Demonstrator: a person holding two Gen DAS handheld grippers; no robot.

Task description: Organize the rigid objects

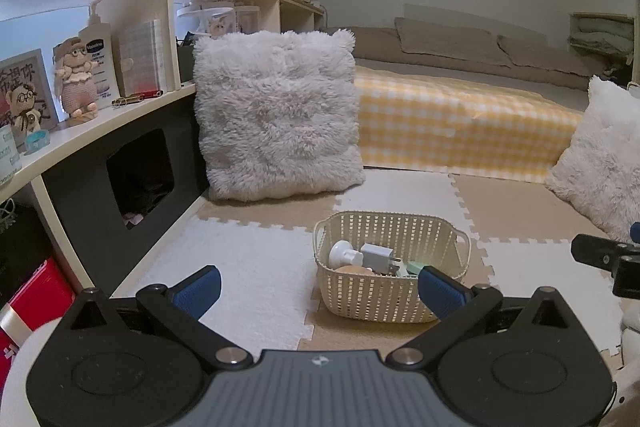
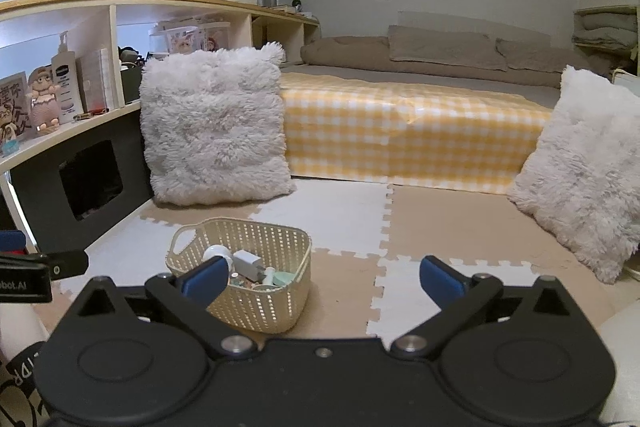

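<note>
Item: cream plastic basket (image 1: 390, 267), lattice-walled, cut handle at each end, standing upright on the foam puzzle mat (image 1: 248, 259) in white and tan squares. From the left wrist view it sits at about 1 o'clock, just beyond the fingertips; from the right wrist view, at about 11 o'clock.

Contents: white wall charger (image 1: 378, 254) with prongs showing, a round white capped piece (image 1: 342, 253), something peach-coloured (image 1: 354, 270) and something pale green (image 1: 416, 267). All lie loose and overlapping; more may be hidden below the rim.

Left gripper (image 1: 318, 291): jaws spread wide, nothing between the blue pads (image 1: 198, 291). Right gripper (image 2: 320, 283): likewise spread wide and empty. Both hang short of the basket.

Risks, as judged: the basket looks light, so a pad catching the rim or lattice could tip or drag it across the mat. The charger's prongs could snag neighbouring pieces and lift them along. Smooth rounded items may slip out of a shallow pinch.

Surroundings: two shaggy white cushions (image 1: 276, 115), a bed with a yellow check cover (image 1: 460, 123), and a shelf unit (image 1: 100, 131) at 9 o'clock.
</note>
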